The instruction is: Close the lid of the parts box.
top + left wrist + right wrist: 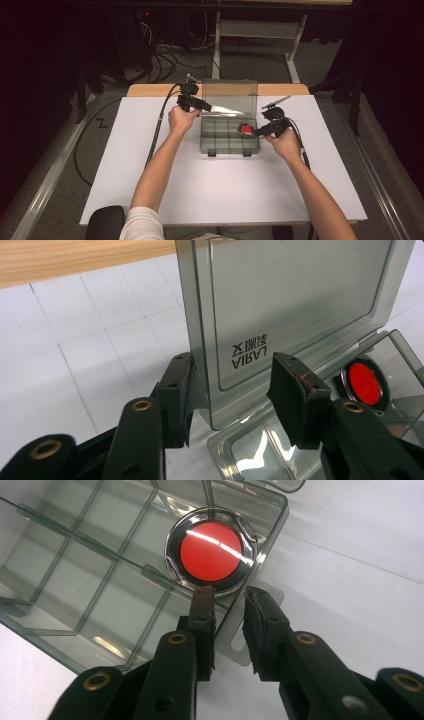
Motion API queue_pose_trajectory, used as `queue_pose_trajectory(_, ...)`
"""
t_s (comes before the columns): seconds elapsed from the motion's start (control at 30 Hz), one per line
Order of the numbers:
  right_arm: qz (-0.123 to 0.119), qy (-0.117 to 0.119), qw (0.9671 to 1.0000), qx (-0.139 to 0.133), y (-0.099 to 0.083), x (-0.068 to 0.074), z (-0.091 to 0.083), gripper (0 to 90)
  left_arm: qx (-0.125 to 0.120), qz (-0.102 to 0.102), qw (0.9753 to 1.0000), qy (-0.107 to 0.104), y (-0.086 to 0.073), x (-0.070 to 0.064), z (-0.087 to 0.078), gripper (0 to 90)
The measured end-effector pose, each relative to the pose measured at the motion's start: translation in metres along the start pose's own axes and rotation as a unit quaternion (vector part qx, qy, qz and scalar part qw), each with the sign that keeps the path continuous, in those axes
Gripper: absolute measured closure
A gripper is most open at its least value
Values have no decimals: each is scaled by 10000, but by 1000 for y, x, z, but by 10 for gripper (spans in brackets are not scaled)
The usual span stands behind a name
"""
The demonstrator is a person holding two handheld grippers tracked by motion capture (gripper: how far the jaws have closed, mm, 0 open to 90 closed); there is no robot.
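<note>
Two bare forearms reach in from the near edge over a flat white tabletop (220,185) with a faint grid of lines; a light wooden strip (150,90) borders its far side. Beyond it lie a grey floor with loose black cables (160,62) and white metal frame legs (292,60), the rest of the room dark.

At the table's middle far part sits a smoky translucent plastic compartment box (222,142), rectangular, divided by thin walls into small cells. Its hinged lid (300,305), smooth and glossy with rounded corners and mirrored printed lettering, stands upright at the far side. In the box's far right cell rests a round red disc with a shiny chrome rim (212,551).

The left gripper (232,395), held in a raised fist left of the box, has its black jaws apart on either side of the lid's lower left edge. The right gripper (229,600), angled in from the right, has its jaws slightly apart over the box's right wall, just beside the disc, gripping nothing.
</note>
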State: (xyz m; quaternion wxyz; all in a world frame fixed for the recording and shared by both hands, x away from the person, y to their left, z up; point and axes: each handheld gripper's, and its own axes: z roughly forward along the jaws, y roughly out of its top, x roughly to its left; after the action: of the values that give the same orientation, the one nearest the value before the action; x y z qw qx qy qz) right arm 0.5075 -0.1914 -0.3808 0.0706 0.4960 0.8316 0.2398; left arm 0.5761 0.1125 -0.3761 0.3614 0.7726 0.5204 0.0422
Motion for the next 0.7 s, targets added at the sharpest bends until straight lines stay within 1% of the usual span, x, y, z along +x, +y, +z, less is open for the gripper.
queue_pose_trajectory(0.23,-9,-12,10000,18,1,0,0,766,16,195,9998,79,0,-5,-5,547)
queue_pose_trajectory(0.5,7,-18,10000,49,1,1,0,767,6,323,9993,185,-1,-9,-7,564)
queue_pose_trajectory(0.7,-6,-37,10000,57,2,1,0,767,42,409,9989,231,-1,-11,-11,577)
